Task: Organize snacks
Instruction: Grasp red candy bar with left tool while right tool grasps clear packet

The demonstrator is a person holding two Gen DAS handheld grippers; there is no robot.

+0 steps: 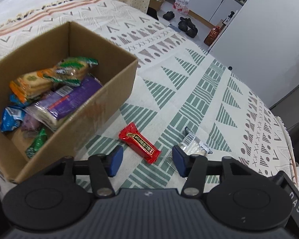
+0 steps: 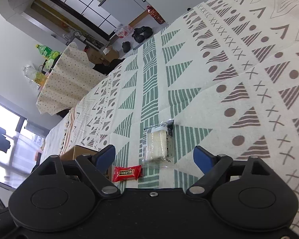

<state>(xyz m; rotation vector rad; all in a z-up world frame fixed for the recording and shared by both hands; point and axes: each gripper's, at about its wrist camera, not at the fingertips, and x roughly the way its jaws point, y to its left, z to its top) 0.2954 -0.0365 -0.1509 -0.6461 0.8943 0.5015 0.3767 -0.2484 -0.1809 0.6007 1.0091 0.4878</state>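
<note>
Woven cloth (image 1: 189,91), cream with green and brown triangles. Cardboard box (image 1: 113,91) open-topped, holding crinkly packs: biscuits (image 1: 35,83), purple pack (image 1: 69,99), blue and green wrappers. Glossy red bar (image 1: 139,143) flat on cloth beside box, clear rice-cake pack (image 2: 158,143) just beside it. Left gripper (image 1: 147,159) fingers apart, hovering over bar; right gripper (image 2: 155,157) fingers apart, empty.

Little here is proving legible. The left gripper's body (image 1: 298,203) is showing pale letters, seemingly "DAS", partly cut off at the edge. The red snack bar (image 1: 139,143) is carrying a dark band of gold Chinese characters, too small to make out, and the clear rice-cracker packet (image 2: 157,143) is bearing a barcode whose digits are staying unreadable
</note>
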